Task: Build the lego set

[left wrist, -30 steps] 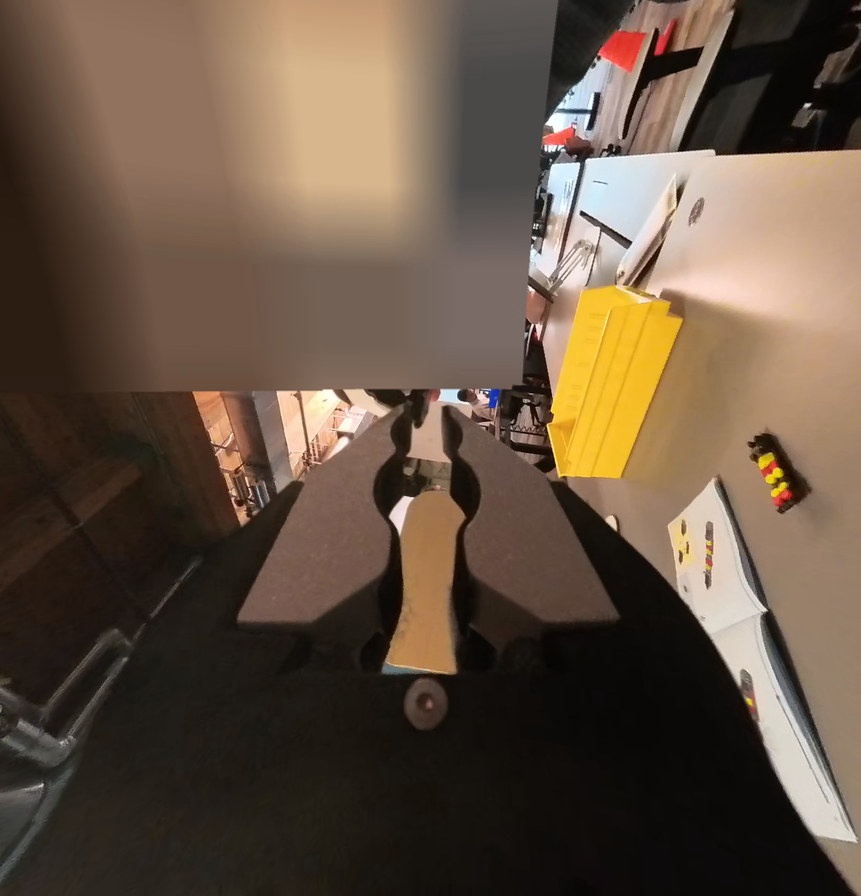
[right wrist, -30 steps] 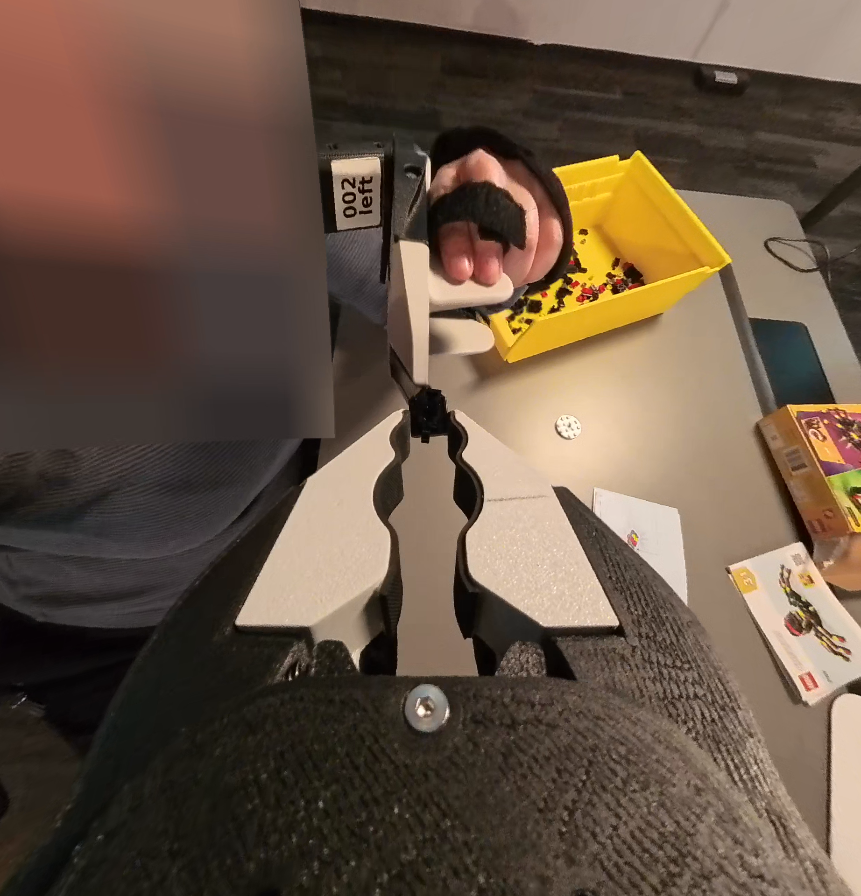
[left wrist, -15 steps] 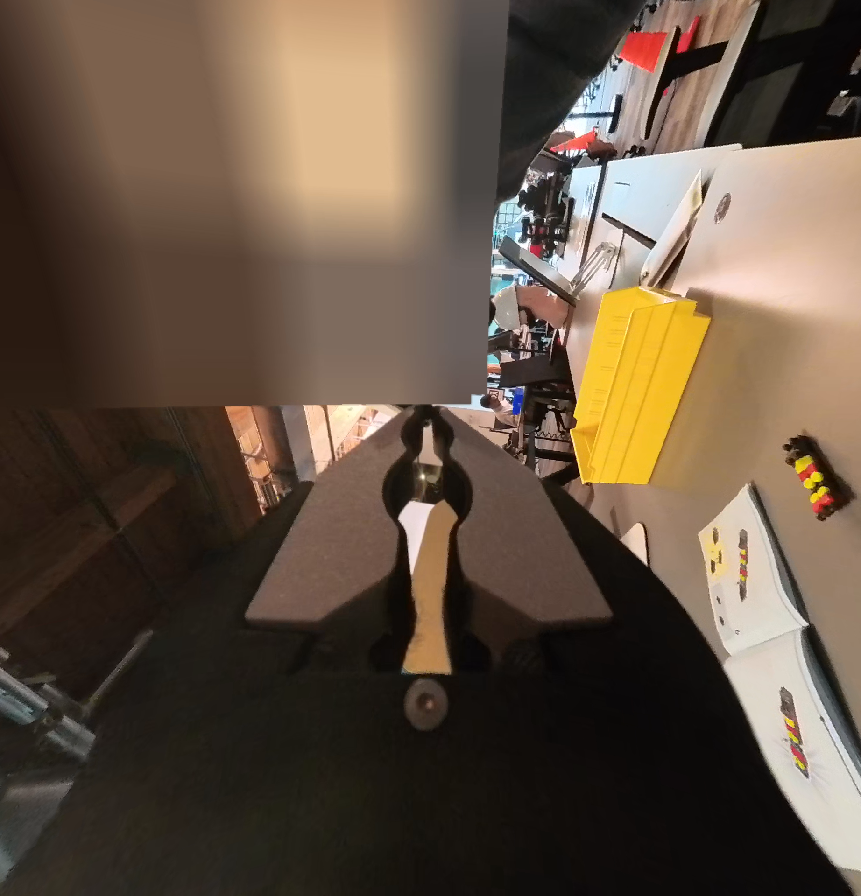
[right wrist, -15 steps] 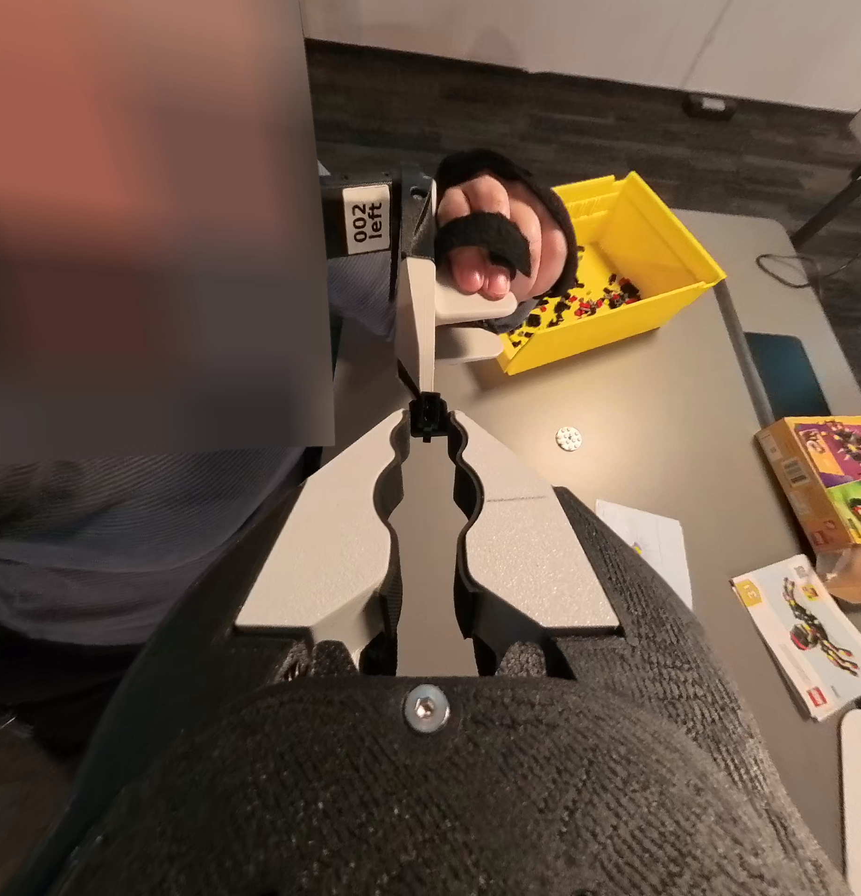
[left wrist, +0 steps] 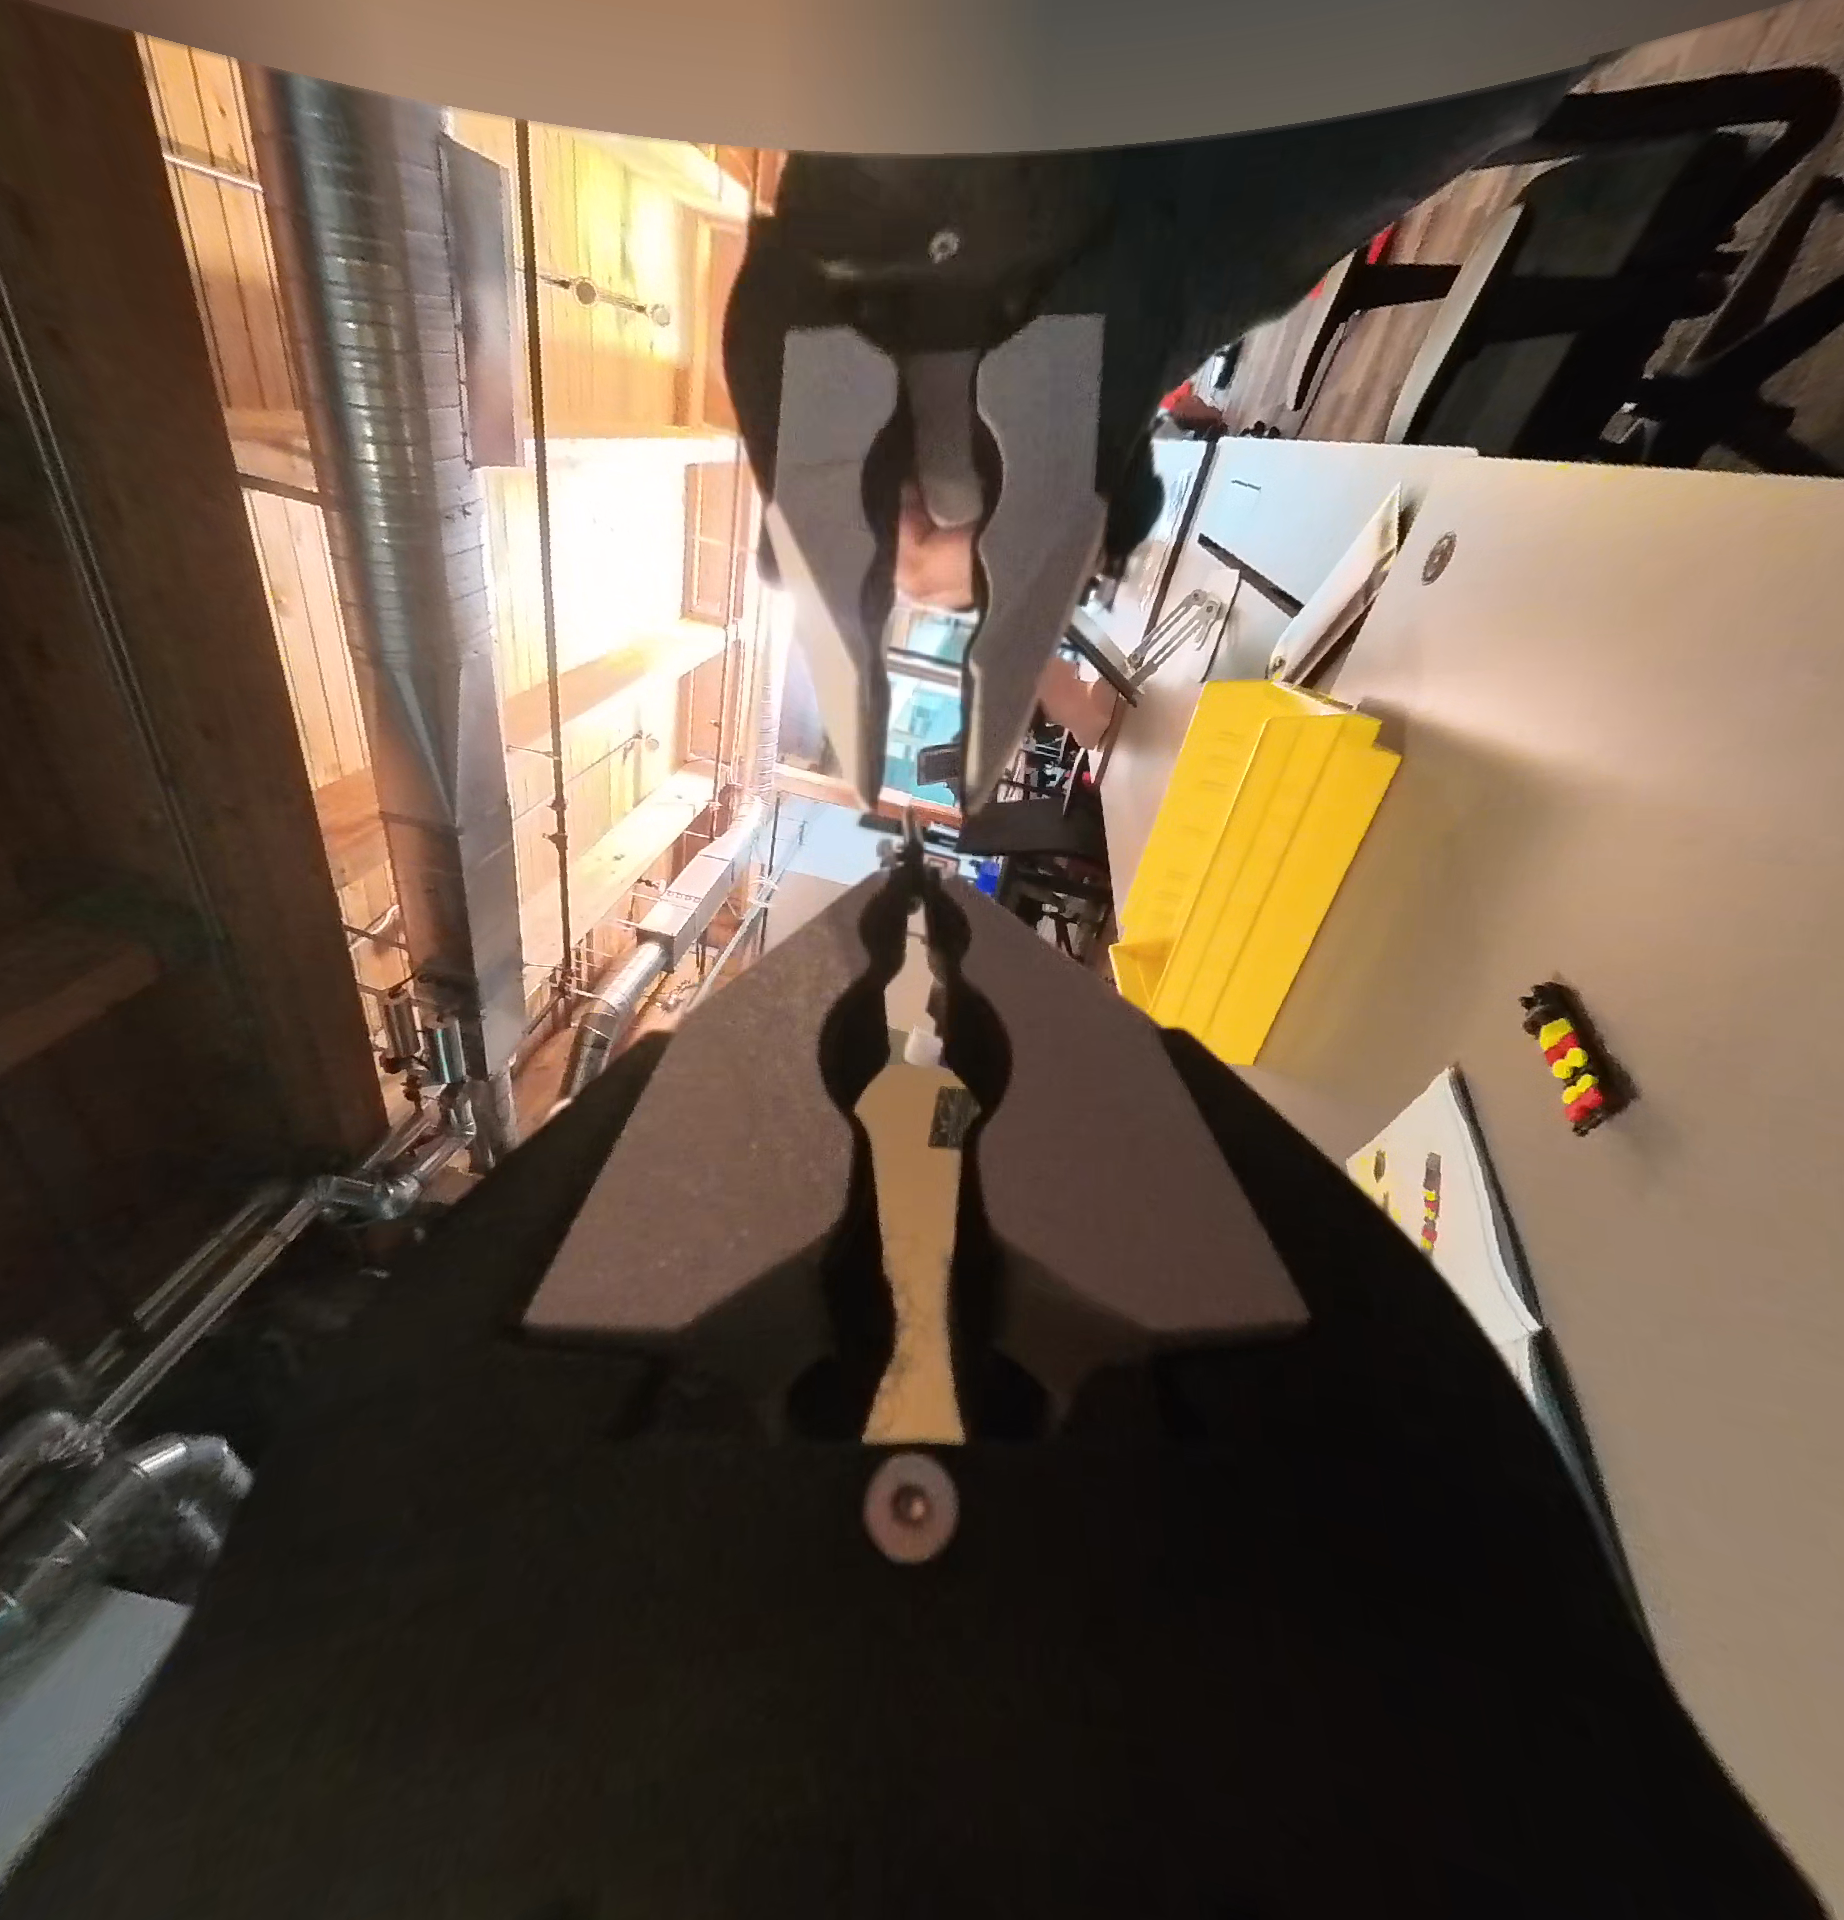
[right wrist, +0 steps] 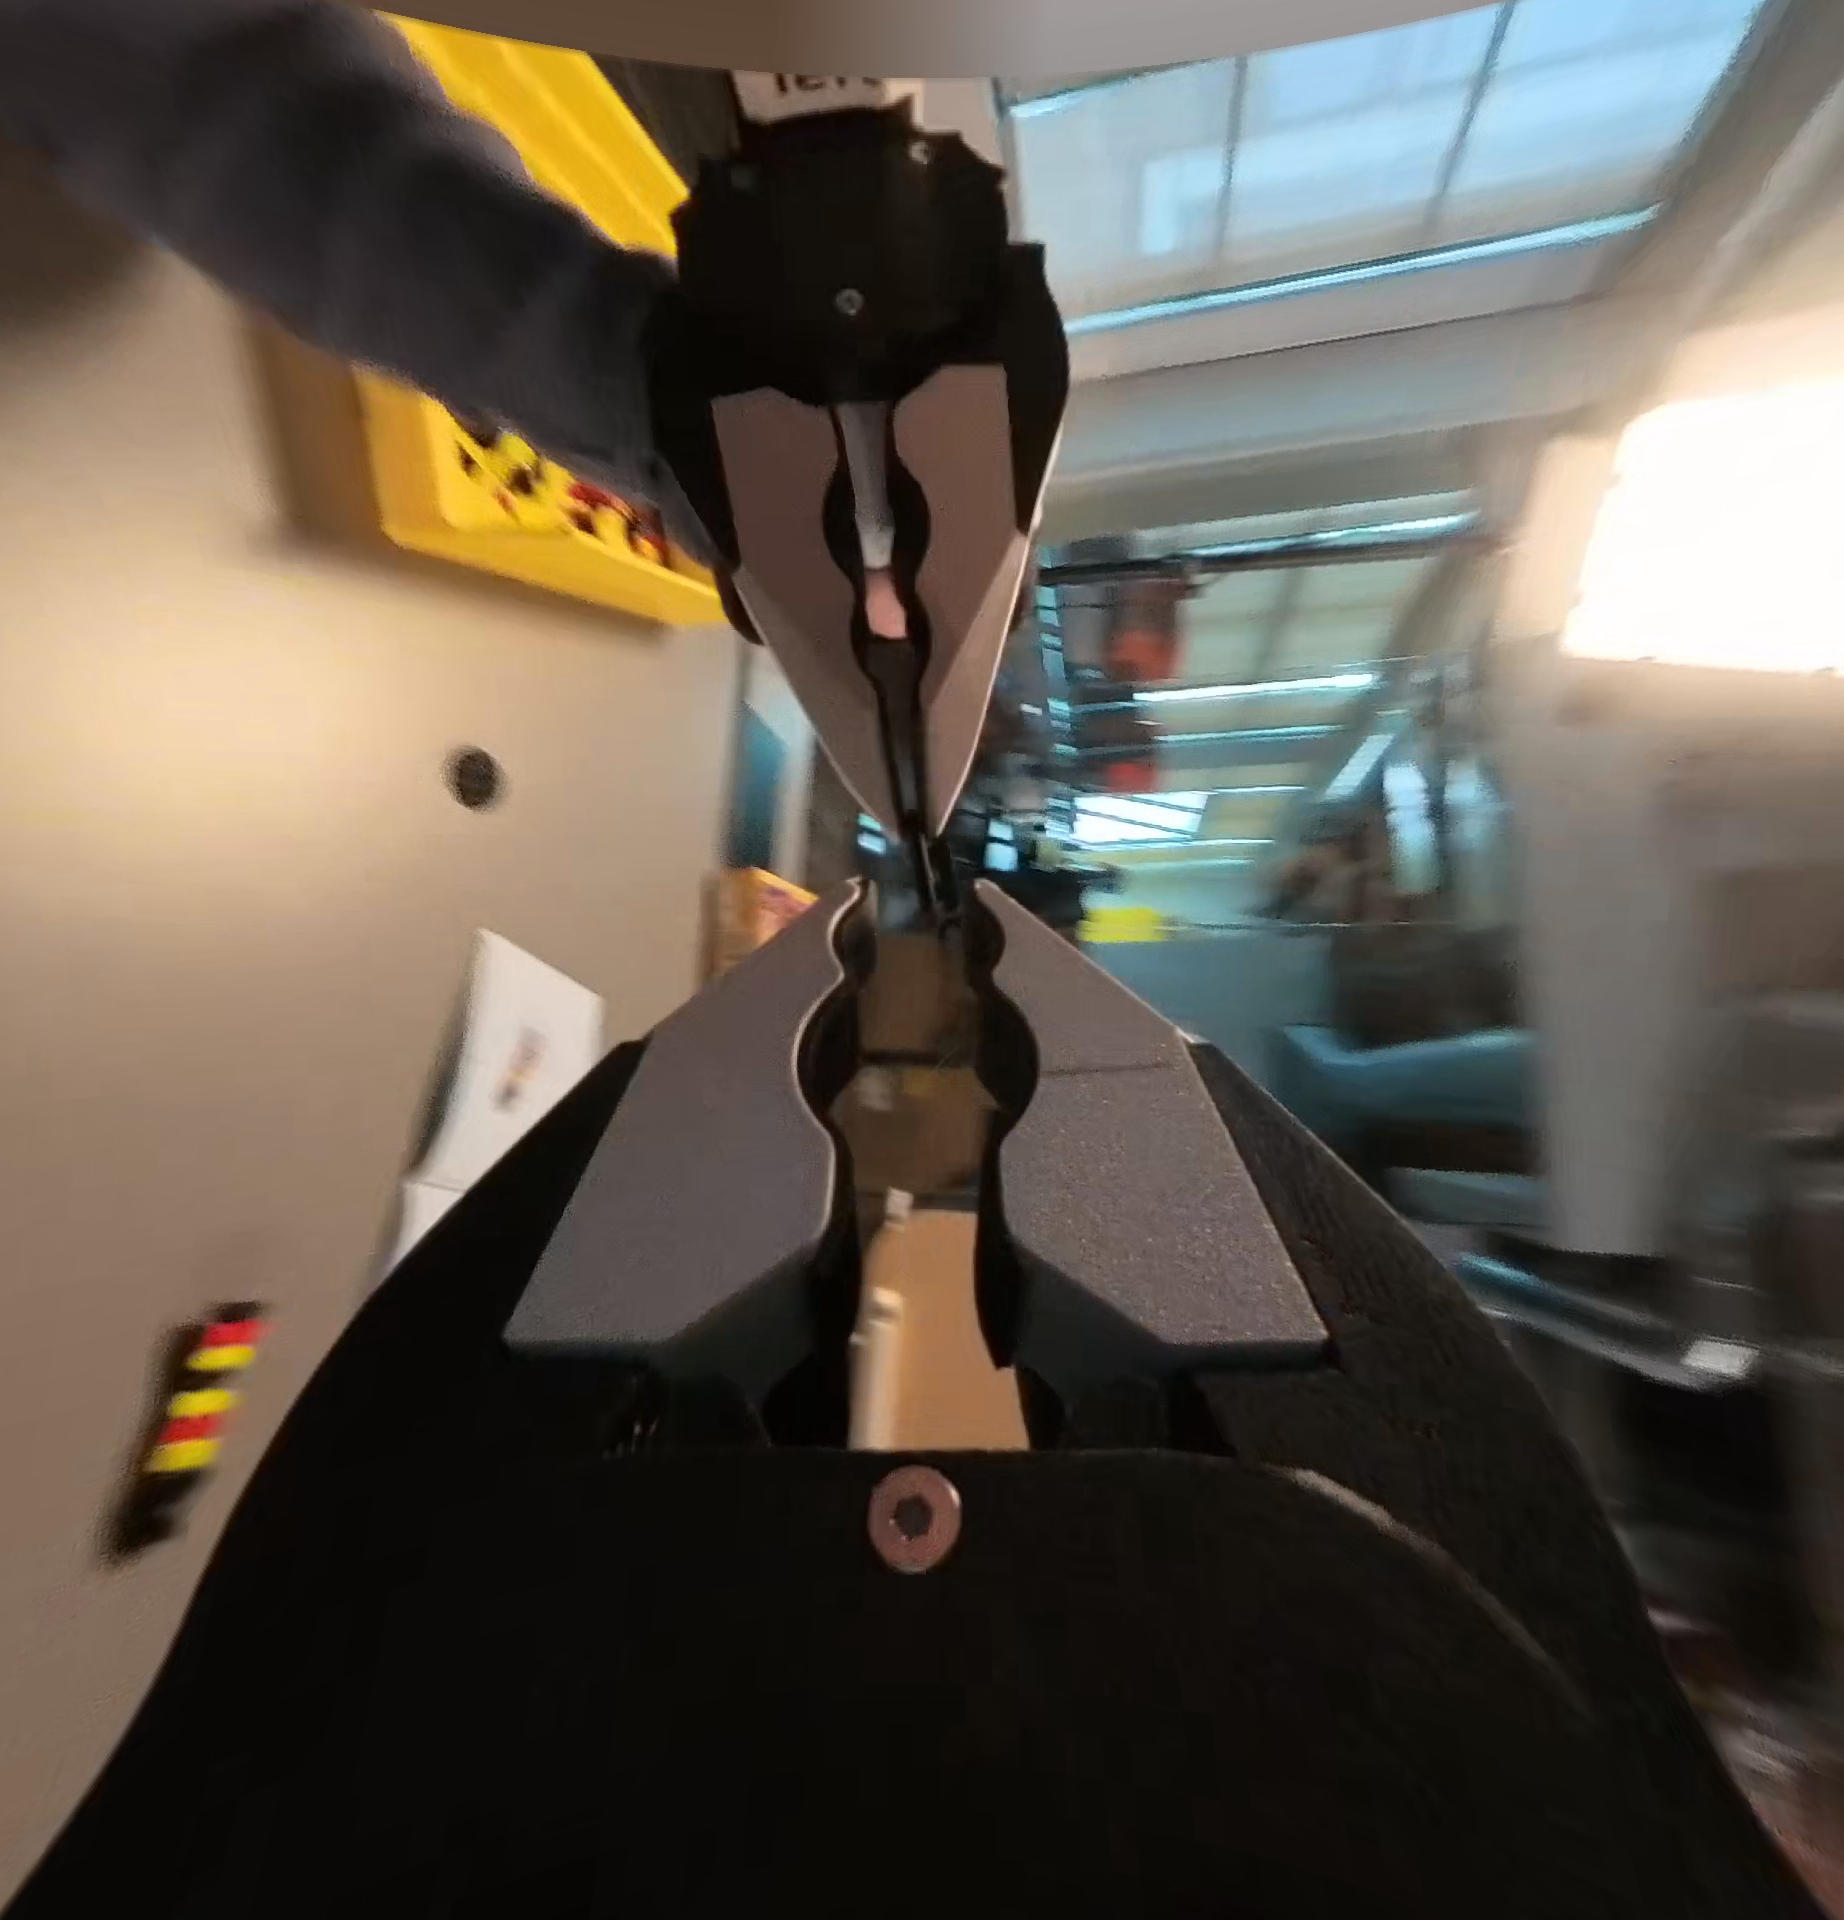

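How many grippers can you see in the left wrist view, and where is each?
2. The left gripper fills the bottom foreground, pinching a small black piece. The right gripper hangs from the top centre, pointing back at it, tips almost meeting.

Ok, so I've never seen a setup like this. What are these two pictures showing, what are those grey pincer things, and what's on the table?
There is no robot here. A person holds a tool in each hand, and each tool has two grey fingers and a camera looking along them. The tools face each other, so each picture shows its own tool at the bottom and the other one at the top.

In the left tool's picture, the left gripper is shut on a small black piece. In the right tool's picture, which is blurred, the right gripper is open, with its fingers either side of that piece.

On the grey table lie a yellow bin with loose pieces in it, an open instruction booklet and a short black, yellow and red brick assembly.
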The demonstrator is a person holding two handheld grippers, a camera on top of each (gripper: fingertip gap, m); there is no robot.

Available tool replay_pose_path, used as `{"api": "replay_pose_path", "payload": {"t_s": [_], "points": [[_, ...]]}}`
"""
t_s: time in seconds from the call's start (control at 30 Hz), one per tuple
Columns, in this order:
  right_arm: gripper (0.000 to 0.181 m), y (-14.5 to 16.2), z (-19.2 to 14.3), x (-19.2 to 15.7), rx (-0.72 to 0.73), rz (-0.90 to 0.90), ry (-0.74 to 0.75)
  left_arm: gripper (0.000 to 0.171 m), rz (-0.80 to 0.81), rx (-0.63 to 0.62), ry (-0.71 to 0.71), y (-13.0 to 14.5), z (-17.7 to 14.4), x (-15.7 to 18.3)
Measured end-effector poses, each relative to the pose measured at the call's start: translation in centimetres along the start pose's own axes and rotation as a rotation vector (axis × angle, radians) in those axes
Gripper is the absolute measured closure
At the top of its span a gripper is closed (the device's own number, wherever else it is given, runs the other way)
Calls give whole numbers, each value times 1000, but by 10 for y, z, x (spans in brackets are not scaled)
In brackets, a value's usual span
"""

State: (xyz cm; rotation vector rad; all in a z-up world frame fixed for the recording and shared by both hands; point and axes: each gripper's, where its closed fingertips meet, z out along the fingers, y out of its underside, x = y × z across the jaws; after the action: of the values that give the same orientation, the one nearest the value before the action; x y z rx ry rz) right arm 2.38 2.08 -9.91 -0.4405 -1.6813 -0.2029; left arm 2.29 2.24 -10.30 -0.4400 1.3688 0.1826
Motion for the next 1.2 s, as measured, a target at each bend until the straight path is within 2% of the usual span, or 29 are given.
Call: {"api": "replay_pose_path", "payload": {"t_s": [0.13,0.5,0.9,1.03,1.2], "points": [[177,3,1,-2,-74,-114,50,170,7,-11,16,2,2,4],[179,7,2,-7,-138,-208,51,170,-1,-10,39,3,3,7],[181,2,-2,-7,-132,-188,34,170,18,3,47,-1,1,8],[160,-1,-2,-9,-106,-65,-11,170,52,0,54,0,0,10],[154,5,3,-10,-150,-3,-42,170,71,26,79,-3,0,15]]}}
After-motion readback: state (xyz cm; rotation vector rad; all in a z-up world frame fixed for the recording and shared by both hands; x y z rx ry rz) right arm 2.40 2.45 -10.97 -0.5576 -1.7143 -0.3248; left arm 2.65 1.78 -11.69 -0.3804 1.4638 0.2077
